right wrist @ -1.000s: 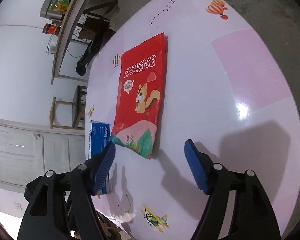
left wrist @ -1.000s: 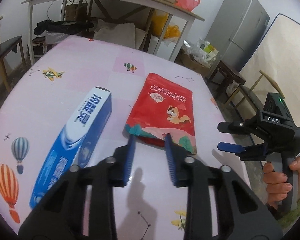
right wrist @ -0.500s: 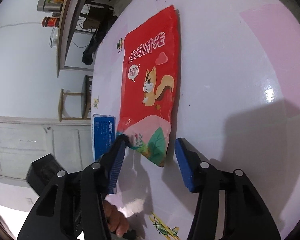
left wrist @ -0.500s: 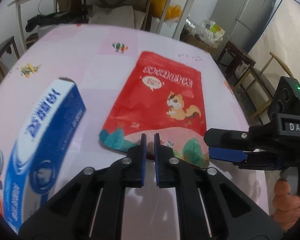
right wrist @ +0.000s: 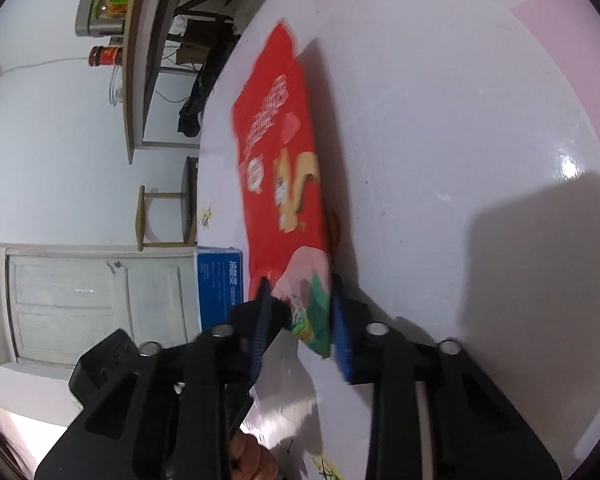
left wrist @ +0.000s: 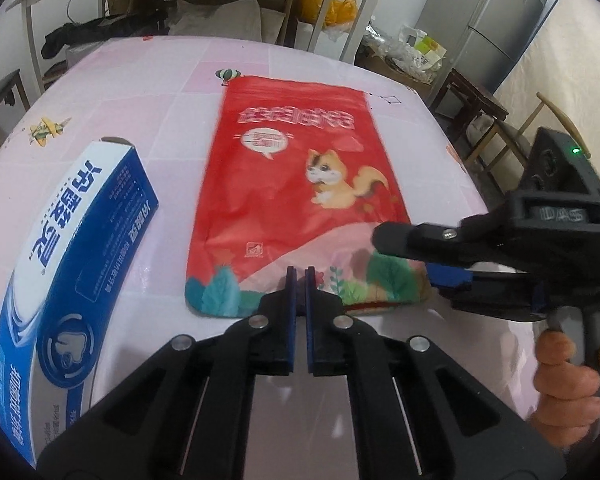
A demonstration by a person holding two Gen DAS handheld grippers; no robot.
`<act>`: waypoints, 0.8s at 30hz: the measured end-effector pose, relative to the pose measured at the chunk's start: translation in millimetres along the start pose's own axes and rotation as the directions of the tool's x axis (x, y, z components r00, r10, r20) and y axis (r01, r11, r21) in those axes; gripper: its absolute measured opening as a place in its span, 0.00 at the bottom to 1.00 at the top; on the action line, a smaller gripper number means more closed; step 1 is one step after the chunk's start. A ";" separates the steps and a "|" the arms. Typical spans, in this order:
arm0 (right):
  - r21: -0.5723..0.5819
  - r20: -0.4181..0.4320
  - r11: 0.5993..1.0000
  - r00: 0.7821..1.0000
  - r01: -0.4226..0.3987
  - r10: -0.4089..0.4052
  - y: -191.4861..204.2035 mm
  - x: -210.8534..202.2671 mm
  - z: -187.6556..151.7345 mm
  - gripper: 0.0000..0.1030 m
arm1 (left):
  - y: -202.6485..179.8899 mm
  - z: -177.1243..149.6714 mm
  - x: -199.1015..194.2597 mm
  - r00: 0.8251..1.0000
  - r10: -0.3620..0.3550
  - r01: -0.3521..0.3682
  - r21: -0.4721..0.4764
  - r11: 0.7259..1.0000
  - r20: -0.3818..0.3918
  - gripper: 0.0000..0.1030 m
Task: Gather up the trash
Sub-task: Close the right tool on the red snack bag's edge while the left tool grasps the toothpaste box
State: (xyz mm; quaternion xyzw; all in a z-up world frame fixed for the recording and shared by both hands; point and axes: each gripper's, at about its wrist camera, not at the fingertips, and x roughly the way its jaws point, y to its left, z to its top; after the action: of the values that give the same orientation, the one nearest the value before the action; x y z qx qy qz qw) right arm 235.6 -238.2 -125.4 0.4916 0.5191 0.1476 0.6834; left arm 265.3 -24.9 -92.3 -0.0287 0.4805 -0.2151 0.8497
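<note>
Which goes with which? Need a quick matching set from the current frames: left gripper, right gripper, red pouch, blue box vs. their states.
1. left gripper
2. right gripper
3. red snack pouch
4. blue toothpaste box

A. lies untouched to the pouch's left
B. shut on the pouch's near edge
C. open, straddling the pouch's near right corner
D. near edge pinched, on the pink table

Pairs: 1-B, 2-C, 3-D, 4-A

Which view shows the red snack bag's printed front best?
The left wrist view: the red snack bag faces the camera, squirrel and text visible, blurred. The right wrist view shows it edge-on and foreshortened, its near corner between the right gripper fingers.
</note>
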 end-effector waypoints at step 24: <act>-0.035 -0.059 0.995 0.994 0.089 -0.091 -39.5 -79.3 -96.9 0.12 | 87.9 -26.1 -114.4 0.985 0.161 -0.161 -0.005 0.987 0.054 0.69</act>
State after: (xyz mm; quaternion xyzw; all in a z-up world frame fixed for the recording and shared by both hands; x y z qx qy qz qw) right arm 107.5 -263.1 -111.0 0.4519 0.5587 0.1400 0.6812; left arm 222.3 103.8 -36.8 0.0040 0.4582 -0.1447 0.8770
